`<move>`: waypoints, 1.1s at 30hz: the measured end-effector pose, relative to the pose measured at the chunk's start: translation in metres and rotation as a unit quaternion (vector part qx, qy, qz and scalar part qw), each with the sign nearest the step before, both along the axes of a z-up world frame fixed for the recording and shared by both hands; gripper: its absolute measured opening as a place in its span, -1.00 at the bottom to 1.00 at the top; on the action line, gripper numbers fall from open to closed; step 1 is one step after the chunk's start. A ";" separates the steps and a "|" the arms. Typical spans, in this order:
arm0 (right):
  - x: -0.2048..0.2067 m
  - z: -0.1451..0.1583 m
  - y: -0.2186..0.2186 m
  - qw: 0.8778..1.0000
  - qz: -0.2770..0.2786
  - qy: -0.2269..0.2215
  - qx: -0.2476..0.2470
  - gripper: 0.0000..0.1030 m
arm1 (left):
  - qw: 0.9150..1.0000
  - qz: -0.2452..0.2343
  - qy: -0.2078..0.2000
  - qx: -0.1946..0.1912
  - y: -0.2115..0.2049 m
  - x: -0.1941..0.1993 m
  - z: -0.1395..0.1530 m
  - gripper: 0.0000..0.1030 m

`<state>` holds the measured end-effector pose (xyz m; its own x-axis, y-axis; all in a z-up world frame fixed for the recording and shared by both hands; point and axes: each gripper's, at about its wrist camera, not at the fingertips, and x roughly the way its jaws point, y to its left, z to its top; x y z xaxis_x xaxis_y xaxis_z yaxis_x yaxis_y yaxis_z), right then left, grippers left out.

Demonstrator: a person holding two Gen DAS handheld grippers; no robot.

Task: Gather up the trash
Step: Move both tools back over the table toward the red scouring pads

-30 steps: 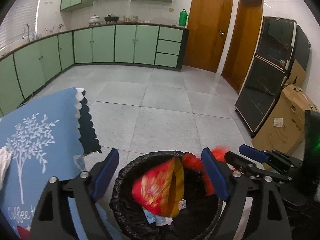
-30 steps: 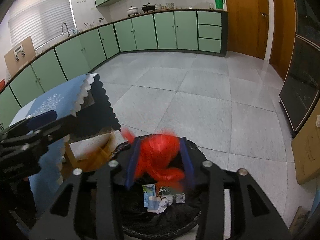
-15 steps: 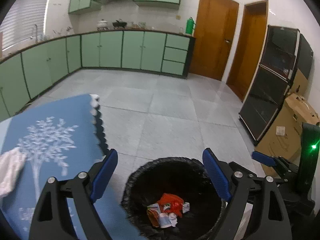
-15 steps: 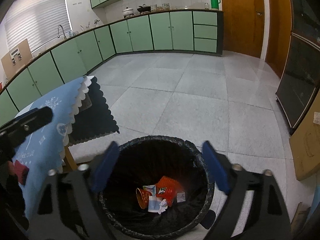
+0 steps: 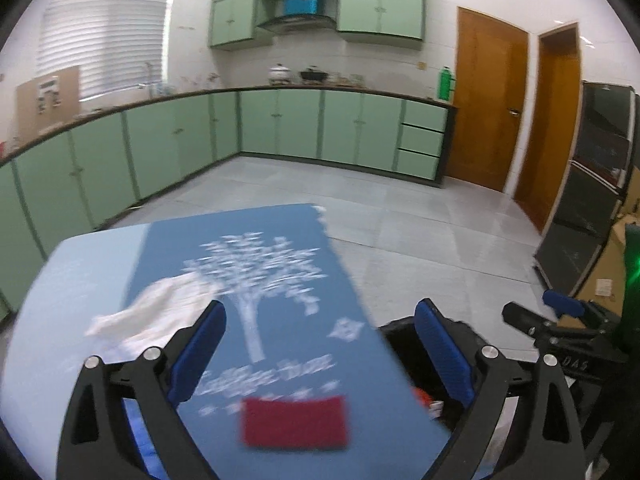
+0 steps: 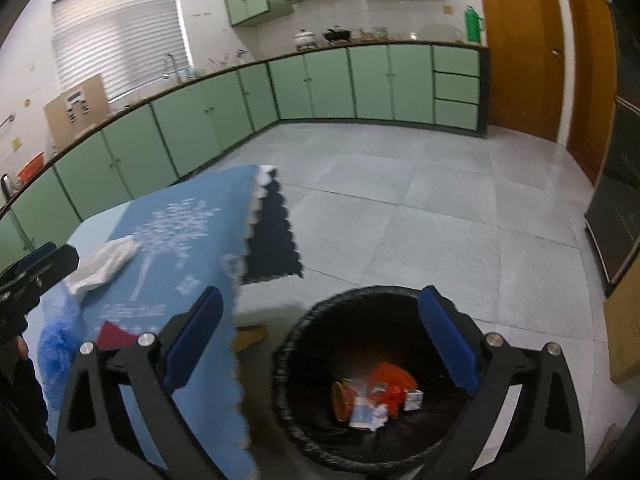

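My left gripper (image 5: 320, 312) hangs over the blue tablecloth (image 5: 280, 240), its jaws opening with nothing between them. On the cloth, a crumpled white tissue (image 5: 156, 312) lies just past its left finger, and a flat red piece (image 5: 294, 422) lies below the jaws. My right gripper (image 6: 322, 296) is above the black-lined bin (image 6: 304, 332), its jaws also opening and empty. Inside the bin lie red and orange wrappers and small cartons (image 6: 376, 394). The right wrist view also shows the tissue (image 6: 100, 264), the red piece (image 6: 114, 334) and a crumpled blue plastic (image 6: 56, 344) on the table.
The bin (image 5: 400, 332) stands on the tiled floor against the table's right edge. Green cabinets (image 6: 312, 84) line the far and left walls. A black glass-fronted appliance (image 5: 584, 208) and a cardboard box (image 6: 624, 336) stand to the right, near wooden doors (image 5: 488, 104).
The red-and-yellow packet and the red bag have dropped into the bin. Both grippers opened and rose. The left one swung left, from over the bin to over the table.
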<state>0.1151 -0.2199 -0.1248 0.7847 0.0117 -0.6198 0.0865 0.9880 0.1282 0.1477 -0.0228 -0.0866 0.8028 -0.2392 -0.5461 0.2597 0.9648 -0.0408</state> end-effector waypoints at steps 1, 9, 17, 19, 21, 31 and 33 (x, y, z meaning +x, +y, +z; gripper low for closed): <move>0.000 0.001 0.008 1.000 0.005 -0.002 0.001 0.85 | 1.000 0.012 -0.004 0.004 0.011 -0.005 0.001 0.81; -0.003 0.004 0.070 0.998 0.054 -0.017 -0.001 0.85 | 0.996 0.084 -0.008 0.020 0.080 -0.035 -0.003 0.81; -0.007 -0.004 0.114 0.996 0.089 -0.018 -0.004 0.85 | 0.992 0.121 -0.003 0.027 0.121 -0.056 -0.021 0.81; -0.007 -0.007 0.124 0.995 0.096 -0.016 -0.004 0.85 | 0.991 0.130 -0.004 0.034 0.128 -0.060 -0.025 0.81; -0.007 -0.013 0.138 0.995 0.103 -0.012 -0.003 0.85 | 0.990 0.137 -0.004 0.041 0.131 -0.063 -0.028 0.81; 0.006 -0.039 0.193 0.993 0.109 0.032 -0.020 0.85 | 0.986 0.161 0.006 0.041 0.167 -0.071 -0.044 0.81; 0.010 -0.042 0.198 0.993 0.105 0.042 -0.020 0.85 | 0.986 0.162 0.006 0.039 0.171 -0.071 -0.044 0.81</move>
